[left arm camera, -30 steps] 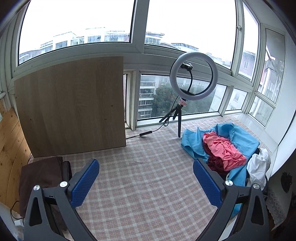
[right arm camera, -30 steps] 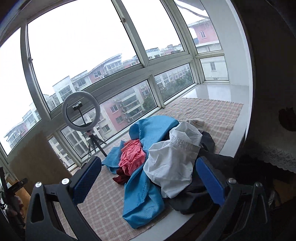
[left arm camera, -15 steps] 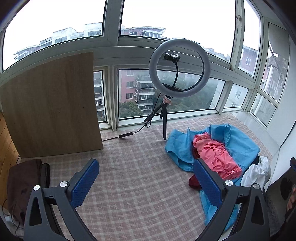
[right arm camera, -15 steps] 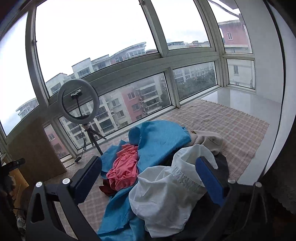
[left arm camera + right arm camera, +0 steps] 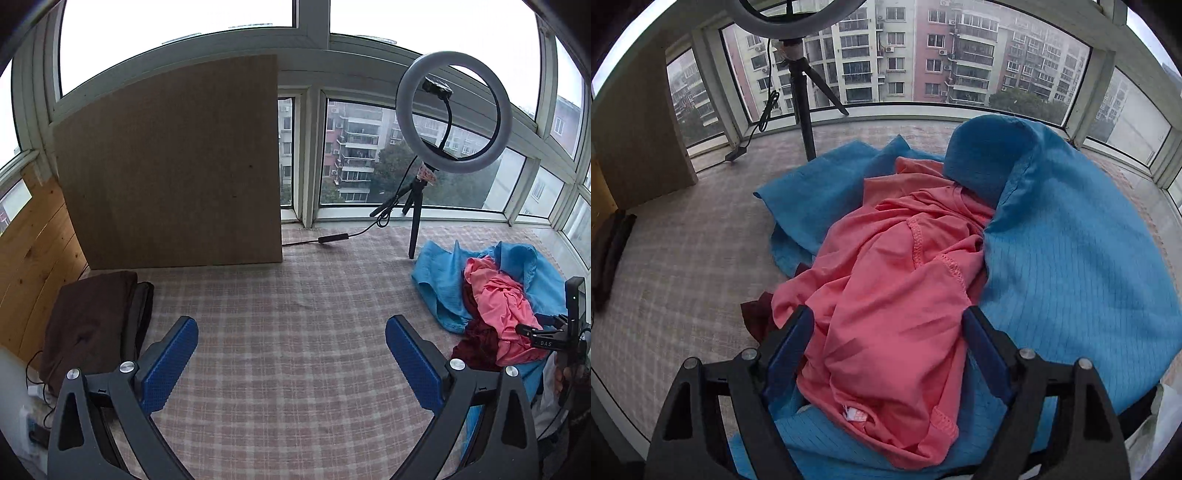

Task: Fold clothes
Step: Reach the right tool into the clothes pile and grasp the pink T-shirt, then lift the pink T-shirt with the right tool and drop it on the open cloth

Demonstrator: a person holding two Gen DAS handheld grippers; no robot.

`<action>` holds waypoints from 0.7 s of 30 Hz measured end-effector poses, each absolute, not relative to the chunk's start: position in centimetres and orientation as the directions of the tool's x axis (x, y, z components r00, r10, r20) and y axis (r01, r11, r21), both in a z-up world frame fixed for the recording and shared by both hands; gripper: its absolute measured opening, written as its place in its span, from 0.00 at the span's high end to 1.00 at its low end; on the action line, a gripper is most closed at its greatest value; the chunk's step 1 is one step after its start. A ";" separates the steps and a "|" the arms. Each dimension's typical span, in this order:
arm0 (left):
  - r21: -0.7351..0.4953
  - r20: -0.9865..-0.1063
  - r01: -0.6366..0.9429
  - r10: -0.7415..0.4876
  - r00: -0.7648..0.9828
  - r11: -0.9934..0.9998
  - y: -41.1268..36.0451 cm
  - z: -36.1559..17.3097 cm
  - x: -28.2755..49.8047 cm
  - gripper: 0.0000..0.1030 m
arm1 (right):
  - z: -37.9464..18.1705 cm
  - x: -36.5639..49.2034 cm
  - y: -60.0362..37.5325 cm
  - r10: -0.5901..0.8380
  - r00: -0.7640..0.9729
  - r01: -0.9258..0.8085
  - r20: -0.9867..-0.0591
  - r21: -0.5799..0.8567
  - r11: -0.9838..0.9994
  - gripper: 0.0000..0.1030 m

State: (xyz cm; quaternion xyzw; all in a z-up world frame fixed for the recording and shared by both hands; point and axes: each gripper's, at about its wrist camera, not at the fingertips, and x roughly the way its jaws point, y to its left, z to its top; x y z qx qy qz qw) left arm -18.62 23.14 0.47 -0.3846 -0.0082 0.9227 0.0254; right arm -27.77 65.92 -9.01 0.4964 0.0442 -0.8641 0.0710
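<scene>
Now that our right tool (image 5: 888, 332) has dropped from well above the pile to straddle the pink garment (image 5: 897, 280), jaws open around a fold, we judge pickup imminent. It lies atop the blue garment (image 5: 1071, 258). Our left tool (image 5: 291, 354) hangs open over the checked surface (image 5: 295, 295). No containers visible.

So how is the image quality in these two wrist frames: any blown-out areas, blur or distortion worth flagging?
Left wrist view: sky through the upper windows is blown out white, straight frames bow from fisheye, and the checked cloth stays sharp. Right wrist view: even, soft daylight, the pink garment crisp down to its stitching, the floor at left slightly smeared, dark vignette in the corners.
</scene>
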 end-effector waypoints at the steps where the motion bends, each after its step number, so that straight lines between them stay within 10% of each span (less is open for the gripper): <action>1: -0.037 -0.718 -0.022 0.042 -0.695 -0.999 22.5 -0.1 -18.7 0.01 | -9.9 -28.0 65.7 -0.089 -0.475 0.190 -0.876 -0.003 -0.982 0.55; 3: -0.046 -0.736 0.012 0.026 -0.676 -0.999 21.4 -0.9 -19.0 0.01 | -10.7 -28.2 65.5 -0.121 -0.451 0.225 -0.884 0.019 -0.974 0.78; 6: -0.069 -0.759 0.035 0.030 -0.650 -0.997 20.4 -2.0 -19.2 0.01 | -9.3 -28.2 66.7 -0.200 -0.463 0.214 -0.864 0.110 -0.970 0.86; 10: -0.078 -0.758 0.015 0.049 -0.651 -0.997 20.3 -2.2 -19.2 0.01 | -2.9 -27.9 71.1 -0.332 -0.582 0.129 -0.742 0.319 -0.939 0.90; 21: -0.154 -0.717 -0.067 0.158 -0.679 -0.986 19.2 -1.0 -19.4 0.01 | 21.5 -21.0 73.4 -0.205 -0.906 0.111 -0.370 0.260 -0.959 0.90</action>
